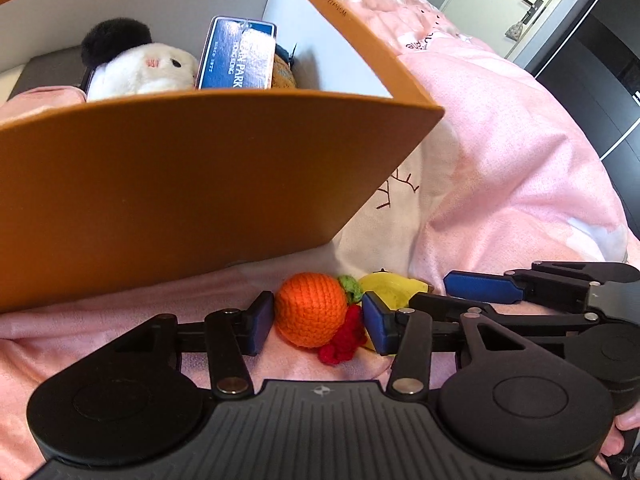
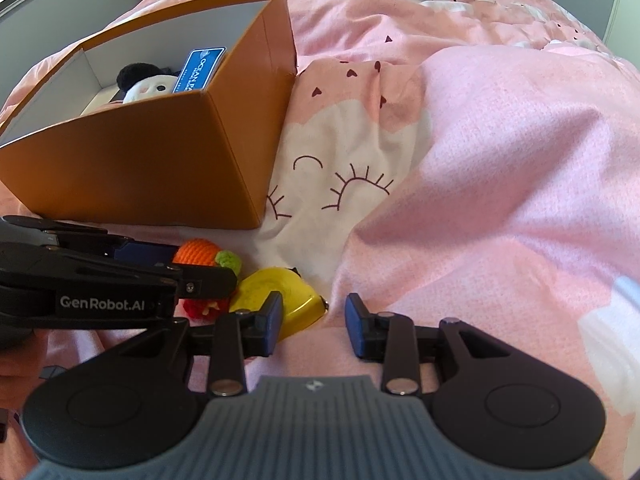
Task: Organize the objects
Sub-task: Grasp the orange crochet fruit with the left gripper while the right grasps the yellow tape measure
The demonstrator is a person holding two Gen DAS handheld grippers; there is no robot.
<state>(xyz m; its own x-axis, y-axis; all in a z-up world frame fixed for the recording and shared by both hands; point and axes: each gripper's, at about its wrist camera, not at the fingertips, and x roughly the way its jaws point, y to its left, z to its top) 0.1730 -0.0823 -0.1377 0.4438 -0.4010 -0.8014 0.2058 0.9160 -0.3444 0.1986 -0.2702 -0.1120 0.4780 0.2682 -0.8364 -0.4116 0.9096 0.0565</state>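
Note:
A crocheted orange (image 1: 310, 308) with a green leaf and a red knitted bit lies on the pink bedding (image 1: 500, 140), just in front of the orange cardboard box (image 1: 180, 192). My left gripper (image 1: 319, 326) straddles it. Its blue pads sit close against both sides with no visible squeeze, so it reads as open. A yellow toy (image 1: 390, 288) lies right behind. In the right wrist view my right gripper (image 2: 316, 324) stands open over bare bedding, its left pad beside the yellow toy (image 2: 280, 288). The left gripper (image 2: 200, 266) reaches in from the left around the orange (image 2: 196, 254).
The box (image 2: 140, 160) holds a panda plush (image 1: 136, 68), a blue card (image 1: 236, 56) and a brown item (image 1: 284, 76). A raised fold of quilt (image 2: 500, 160) lies to the right. A door (image 1: 532, 6) stands beyond the bed. A hand (image 1: 624, 432) shows at the edge.

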